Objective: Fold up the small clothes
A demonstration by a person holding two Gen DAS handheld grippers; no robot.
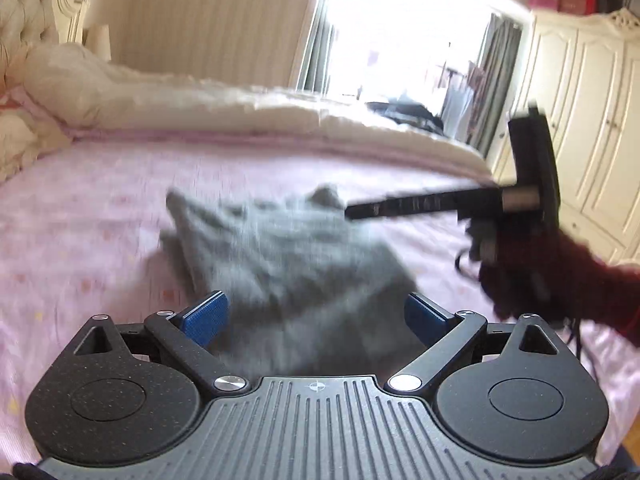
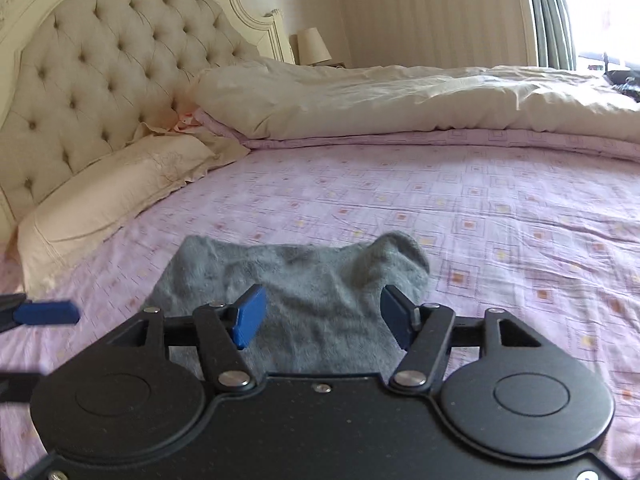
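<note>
A small fuzzy grey garment (image 1: pixel 288 260) lies rumpled on the pink patterned bed sheet (image 1: pixel 80 220). My left gripper (image 1: pixel 316 316) hovers at its near edge, blue pads wide apart and pressing on nothing. The left wrist view is blurred. In the right wrist view the garment (image 2: pixel 320 280) lies just ahead, with one corner (image 2: pixel 400 252) bunched up at the right. My right gripper (image 2: pixel 323 318) is open above its near part, with nothing pinched. One of the right gripper's black fingers (image 1: pixel 400 204) reaches over the garment from the right, held by a hand in a dark red sleeve (image 1: pixel 568 288).
A cream duvet (image 2: pixel 400 96) is piled along the far side of the bed. A pillow (image 2: pixel 112 196) and tufted headboard (image 2: pixel 100 72) are at the left. White wardrobes (image 1: pixel 592 120) and a bright window (image 1: pixel 392 32) stand beyond the bed. The left gripper's blue finger (image 2: pixel 46 312) shows at the left edge.
</note>
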